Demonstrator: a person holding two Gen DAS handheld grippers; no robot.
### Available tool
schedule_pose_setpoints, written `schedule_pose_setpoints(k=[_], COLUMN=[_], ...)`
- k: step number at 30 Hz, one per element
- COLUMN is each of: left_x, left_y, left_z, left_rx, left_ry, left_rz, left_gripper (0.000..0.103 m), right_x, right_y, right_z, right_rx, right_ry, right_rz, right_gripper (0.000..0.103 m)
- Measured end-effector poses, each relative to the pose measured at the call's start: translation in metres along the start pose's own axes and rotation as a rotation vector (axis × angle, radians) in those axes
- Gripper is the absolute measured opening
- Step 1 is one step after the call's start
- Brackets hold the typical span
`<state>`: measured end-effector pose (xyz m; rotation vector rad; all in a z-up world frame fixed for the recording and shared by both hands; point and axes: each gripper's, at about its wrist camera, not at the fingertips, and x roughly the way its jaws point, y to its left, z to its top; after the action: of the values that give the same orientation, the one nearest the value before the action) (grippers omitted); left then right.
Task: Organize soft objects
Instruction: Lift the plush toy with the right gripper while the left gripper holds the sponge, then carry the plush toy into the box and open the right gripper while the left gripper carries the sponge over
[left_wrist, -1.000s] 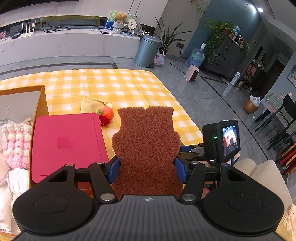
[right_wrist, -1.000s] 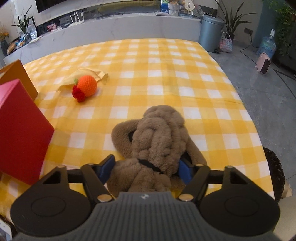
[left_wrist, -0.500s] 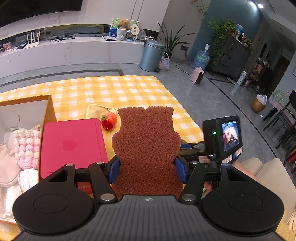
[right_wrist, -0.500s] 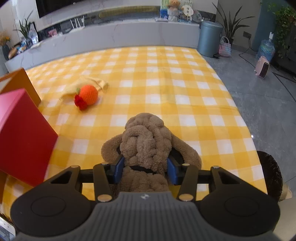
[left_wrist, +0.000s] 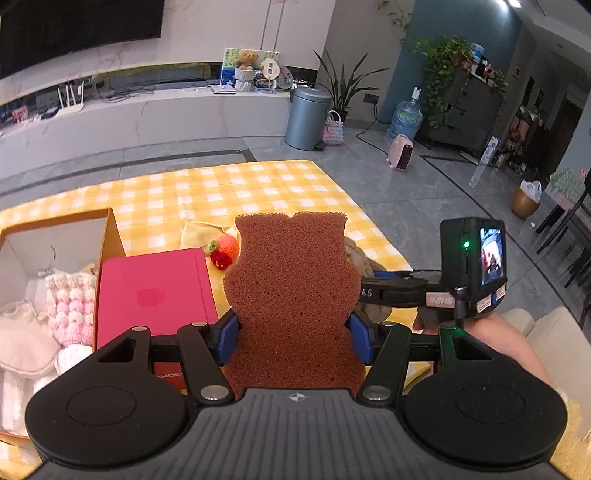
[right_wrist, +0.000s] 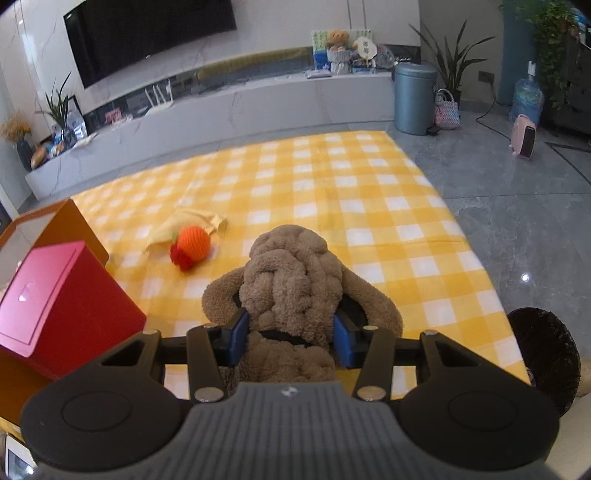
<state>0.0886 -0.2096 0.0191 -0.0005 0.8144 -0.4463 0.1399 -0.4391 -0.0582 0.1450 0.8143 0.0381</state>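
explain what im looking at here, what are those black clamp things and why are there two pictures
These are two handheld grippers, one in each of a person's hands; there is no robot arm. Each carries a wide-angle camera that looks forward along its two fingers, so each picture is one gripper's own view.

In the left wrist view, the left gripper is clamped on a brown bear-shaped sponge. To its right you can see the other gripper's camera unit.

In the right wrist view, the right gripper is clamped on a brown plush toy.

Below is a yellow checked cloth. On it lie a small orange knitted toy on a pale yellow fabric piece, a closed red box, and an open cardboard box that holds a pink knitted item and white soft items.
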Motion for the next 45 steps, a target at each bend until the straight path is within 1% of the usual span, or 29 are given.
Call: schedule_pose_setpoints(k=[1, 5, 10, 15, 19, 23, 26, 28, 30, 33, 35, 38, 40, 42, 43, 45], left_x=[-0.001, -0.020, -0.049, -0.080, -0.095, -0.106, -0.116, -0.119, -0.120, -0.115, -0.112, -0.100, -0.093, -0.086, -0.086, -0.087], left_y=[-0.001, 0.005, 0.027, 0.068, 0.110, 0.147, 0.168, 0.182, 0.199, 0.221, 0.236, 0.253, 0.267, 0.276, 0.280, 0.283], left_z=[0.000, 0.001, 0.005, 0.000, -0.004, -0.003, -0.005, -0.009, -0.015, -0.029, -0.040, -0.051, -0.061, -0.067, -0.071, -0.074], left_rx=[0.006, -0.003, -0.009, -0.044, -0.130, -0.208, -0.209, -0.234, -0.268, -0.306, -0.316, -0.350, -0.387, -0.398, -0.401, -0.410], left_ry=[-0.001, -0.053, -0.097, -0.127, -0.142, -0.169, -0.213, -0.241, -0.252, -0.320, -0.350, -0.359, -0.351, -0.363, -0.369, -0.372], left_rz=[0.001, -0.006, 0.059, 0.107, 0.138, 0.157, 0.197, 0.209, 0.187, 0.119, 0.071, 0.020, -0.022, -0.054, -0.051, -0.022], left_gripper=[0.069, 0.069, 0.069, 0.069, 0.069, 0.069, 0.069, 0.069, 0.069, 0.069, 0.069, 0.069, 0.069, 0.069, 0.069, 0.069], right_x=[-0.002, -0.009, -0.015, -0.014, -0.015, -0.025, -0.043, -0.057, -0.070, -0.088, -0.096, -0.105, -0.108, -0.107, -0.104, -0.098], right_y=[-0.002, -0.007, -0.014, -0.011, -0.009, -0.005, 0.006, 0.017, 0.034, 0.066, 0.089, 0.129, 0.158, 0.184, 0.197, 0.225], right_z=[0.000, -0.002, -0.006, -0.009, -0.010, -0.011, -0.007, -0.002, 0.005, 0.017, 0.025, 0.038, 0.045, 0.050, 0.052, 0.054], right_rx=[0.004, 0.012, 0.059, 0.082, 0.110, 0.140, 0.156, 0.157, 0.146, 0.114, 0.106, 0.063, 0.015, -0.014, -0.033, -0.080], right_ry=[-0.008, -0.035, -0.053, -0.050, -0.041, -0.064, -0.096, -0.130, -0.158, -0.200, -0.222, -0.233, -0.226, -0.218, -0.213, -0.206], right_rz=[0.004, 0.017, 0.041, 0.054, 0.072, 0.085, 0.109, 0.140, 0.164, 0.205, 0.253, 0.329, 0.378, 0.428, 0.444, 0.444], right_gripper=[0.047, 0.047, 0.047, 0.047, 0.047, 0.046, 0.046, 0.046, 0.046, 0.046, 0.046, 0.046, 0.046, 0.046, 0.046, 0.046])
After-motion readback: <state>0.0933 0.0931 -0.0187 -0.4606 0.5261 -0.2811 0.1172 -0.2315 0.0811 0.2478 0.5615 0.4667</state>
